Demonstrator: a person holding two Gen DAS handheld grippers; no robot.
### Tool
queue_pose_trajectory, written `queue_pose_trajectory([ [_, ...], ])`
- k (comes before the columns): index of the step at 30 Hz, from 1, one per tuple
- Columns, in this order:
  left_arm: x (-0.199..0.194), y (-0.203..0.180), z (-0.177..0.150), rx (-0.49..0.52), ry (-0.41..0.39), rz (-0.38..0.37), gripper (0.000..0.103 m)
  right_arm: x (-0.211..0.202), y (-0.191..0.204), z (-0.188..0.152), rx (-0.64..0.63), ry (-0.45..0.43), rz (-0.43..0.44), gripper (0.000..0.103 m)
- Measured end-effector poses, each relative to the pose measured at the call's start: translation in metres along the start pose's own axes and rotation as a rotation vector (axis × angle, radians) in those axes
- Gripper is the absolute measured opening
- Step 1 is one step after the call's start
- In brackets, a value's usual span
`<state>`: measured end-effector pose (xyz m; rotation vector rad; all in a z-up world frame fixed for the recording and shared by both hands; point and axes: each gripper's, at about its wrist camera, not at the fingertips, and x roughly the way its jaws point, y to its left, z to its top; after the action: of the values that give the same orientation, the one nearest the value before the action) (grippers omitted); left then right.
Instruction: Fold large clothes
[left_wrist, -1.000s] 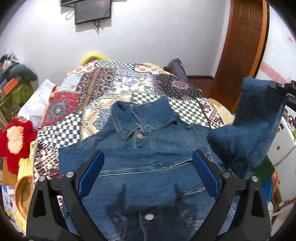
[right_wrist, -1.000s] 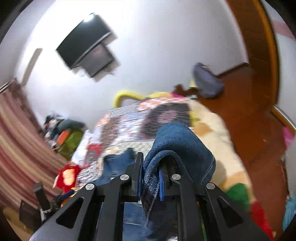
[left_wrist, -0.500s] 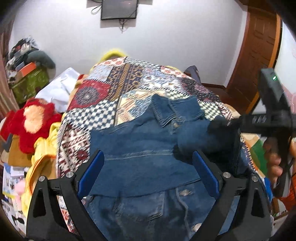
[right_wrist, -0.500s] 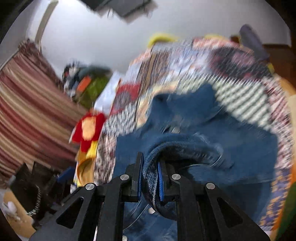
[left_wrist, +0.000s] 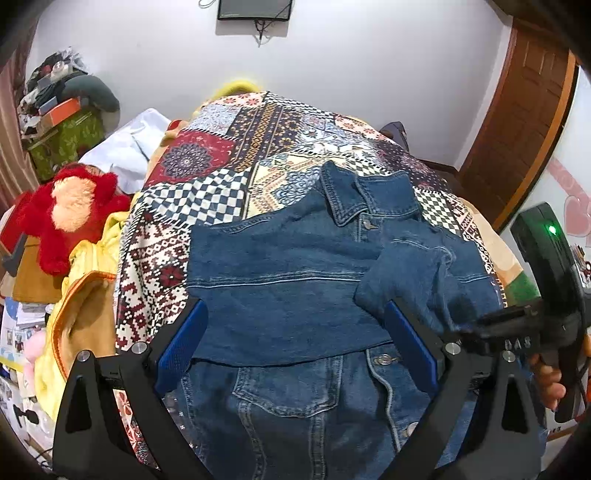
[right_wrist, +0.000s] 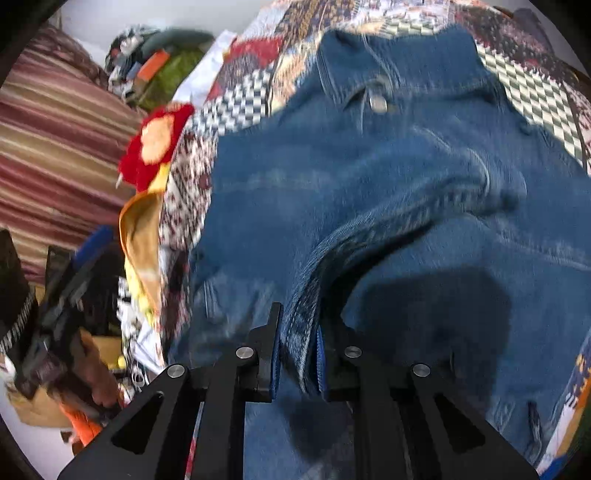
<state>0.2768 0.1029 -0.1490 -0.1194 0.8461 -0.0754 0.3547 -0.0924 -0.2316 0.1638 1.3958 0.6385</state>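
Note:
A blue denim jacket (left_wrist: 295, 280) lies front up on a patchwork quilt (left_wrist: 221, 192), collar away from me. One sleeve lies folded flat across its chest. My left gripper (left_wrist: 295, 339) is open and empty, hovering above the jacket's middle. My right gripper (right_wrist: 297, 354) is shut on the cuff of the other sleeve (right_wrist: 369, 236), low over the jacket's chest. In the left wrist view the right gripper (left_wrist: 480, 328) comes in from the right edge with that sleeve (left_wrist: 424, 273) bunched on the jacket's right side.
A red plush toy (left_wrist: 70, 210) and yellow and orange cloth (left_wrist: 85, 295) lie left of the bed. White fabric (left_wrist: 125, 155) and a cluttered green box (left_wrist: 62, 136) stand at back left. A brown door (left_wrist: 524, 122) is at right. A dark bag (left_wrist: 395, 133) sits beyond the bed.
My right gripper has carried the sleeve from high at the right down and leftward onto the jacket's chest. The left gripper has stayed open above the jacket, its view shifting a little.

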Motion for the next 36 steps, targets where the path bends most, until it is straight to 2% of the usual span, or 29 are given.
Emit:
queue_pose_trajectory([
  [4,-0.002,-0.020,0.005,0.040,-0.003,-0.014,0.097,-0.026,-0.004,-0.015,-0.032,-0.029,0.030,0.012],
  [8,0.000,-0.048,0.015,0.101,-0.001,-0.027,0.097,-0.067,-0.016,-0.024,-0.036,-0.116,0.031,0.012],
  [14,0.018,-0.096,0.028,0.204,0.036,-0.063,0.097,-0.133,-0.048,-0.036,-0.053,-0.294,-0.116,0.012],
  [19,0.062,-0.138,0.035,0.324,0.124,-0.058,0.096,-0.162,-0.084,-0.048,-0.037,-0.371,-0.244,0.012],
  [21,0.084,-0.149,0.035,0.356,0.178,-0.057,0.090,-0.165,-0.103,-0.053,-0.009,-0.377,-0.256,0.012],
  [23,0.104,-0.158,0.033,0.381,0.243,-0.063,0.077,-0.161,-0.116,-0.058,0.023,-0.360,-0.251,0.012],
  [25,0.124,-0.163,0.029,0.402,0.299,-0.052,0.070,-0.151,-0.132,-0.062,0.059,-0.330,-0.252,0.012],
  [29,0.154,-0.159,0.022,0.361,0.367,-0.027,0.062,-0.127,-0.158,-0.067,0.107,-0.272,-0.239,0.012],
  [30,0.158,-0.158,0.022,0.346,0.372,-0.038,0.057,-0.119,-0.164,-0.067,0.123,-0.255,-0.231,0.012],
  [32,0.157,-0.158,0.024,0.329,0.362,-0.055,0.042,-0.105,-0.172,-0.066,0.151,-0.224,-0.207,0.012],
  [33,0.155,-0.158,0.026,0.323,0.352,-0.061,0.037,-0.095,-0.176,-0.066,0.166,-0.202,-0.196,0.012],
  [35,0.145,-0.159,0.035,0.323,0.302,-0.043,0.018,-0.077,-0.181,-0.066,0.180,-0.168,-0.194,0.012],
  [36,0.141,-0.159,0.040,0.327,0.278,-0.027,0.004,-0.068,-0.182,-0.068,0.183,-0.157,-0.191,0.012],
])
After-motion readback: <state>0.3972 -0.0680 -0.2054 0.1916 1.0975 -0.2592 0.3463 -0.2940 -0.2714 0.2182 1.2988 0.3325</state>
